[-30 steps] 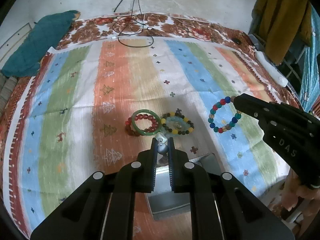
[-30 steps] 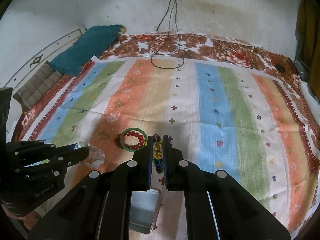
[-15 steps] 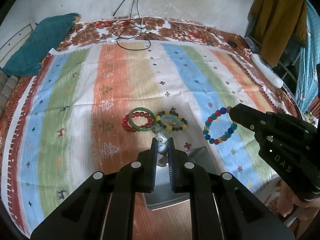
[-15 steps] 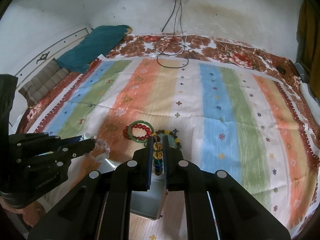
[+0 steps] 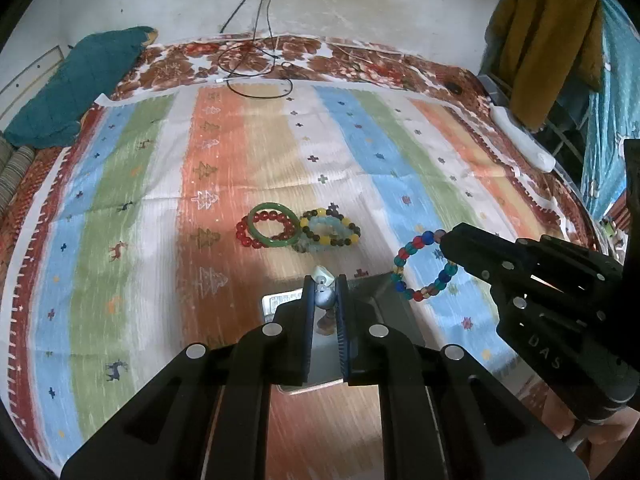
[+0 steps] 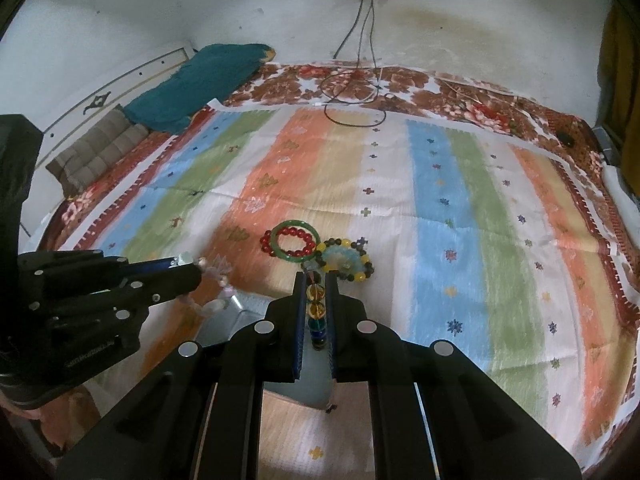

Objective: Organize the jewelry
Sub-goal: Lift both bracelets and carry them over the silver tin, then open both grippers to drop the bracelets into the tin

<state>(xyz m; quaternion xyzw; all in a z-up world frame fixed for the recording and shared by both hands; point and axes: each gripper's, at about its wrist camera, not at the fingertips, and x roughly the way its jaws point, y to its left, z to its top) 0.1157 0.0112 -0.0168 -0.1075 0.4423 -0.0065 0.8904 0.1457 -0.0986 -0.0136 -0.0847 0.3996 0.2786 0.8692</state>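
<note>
each gripper is clenched on a bracelet: left (image 5: 325, 292) pale beads (image 6: 214, 280), right (image 6: 316, 300) multicoloured beads (image 5: 424, 266).

Both tongs are held side by side, pointing forward and downward, each closed on something small. The left tongs (image 5: 325, 294) have their jaws nearly together, pinching beads at the tips; from the right wrist view they (image 6: 188, 270) reach in from the left edge. The right tongs (image 6: 316, 300) are likewise clamped on beads; from the left wrist view they (image 5: 450, 240) enter from the right, tips aimed leftward.
</note>
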